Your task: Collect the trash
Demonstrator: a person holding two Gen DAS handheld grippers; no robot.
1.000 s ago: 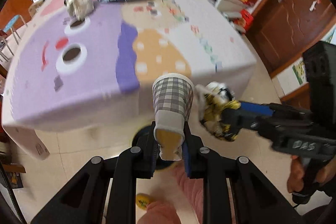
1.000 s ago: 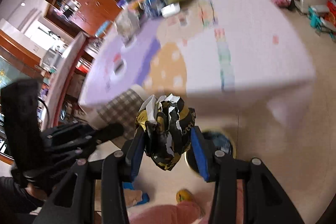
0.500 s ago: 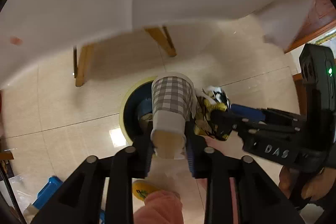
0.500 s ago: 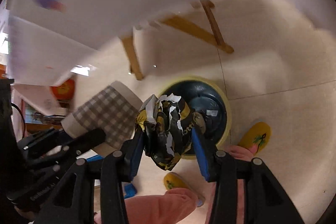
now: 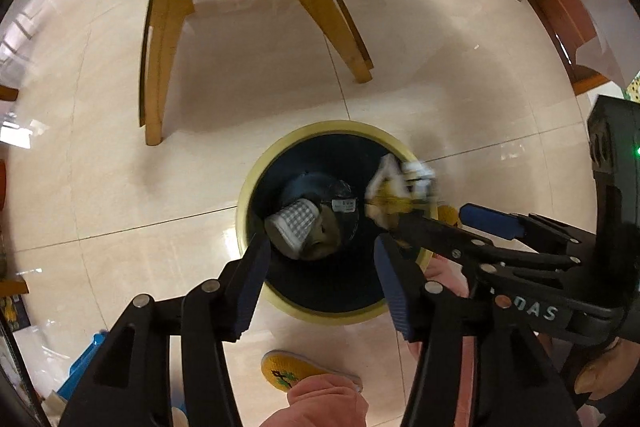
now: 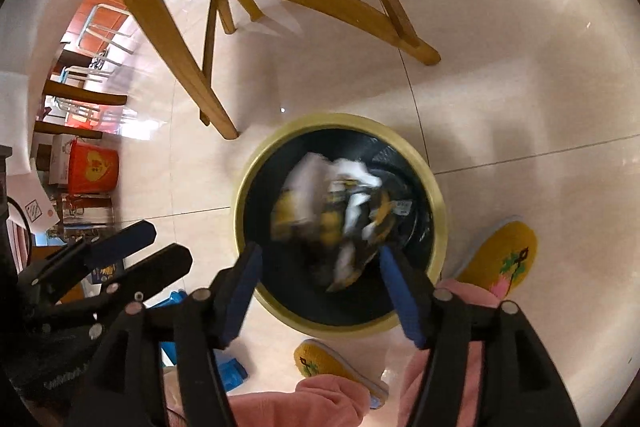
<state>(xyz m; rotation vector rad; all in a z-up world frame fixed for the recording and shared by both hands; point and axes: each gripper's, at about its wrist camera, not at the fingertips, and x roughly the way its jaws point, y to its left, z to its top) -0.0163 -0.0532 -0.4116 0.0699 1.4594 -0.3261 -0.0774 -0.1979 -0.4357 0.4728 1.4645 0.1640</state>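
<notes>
Your left gripper jaws opening, empty | cup in bin | right gripper jaws opening; wrapper falls free directly below.

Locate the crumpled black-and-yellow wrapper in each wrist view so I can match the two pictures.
Left wrist: crumpled wrapper right of centre, blurred, at the bin's right rim, beside the right claw.
Right wrist: wrapper at centre, blurred, over the bin's mouth, beyond the opening pads.
Shared landmark: the yellow-rimmed dark trash bin.
</notes>
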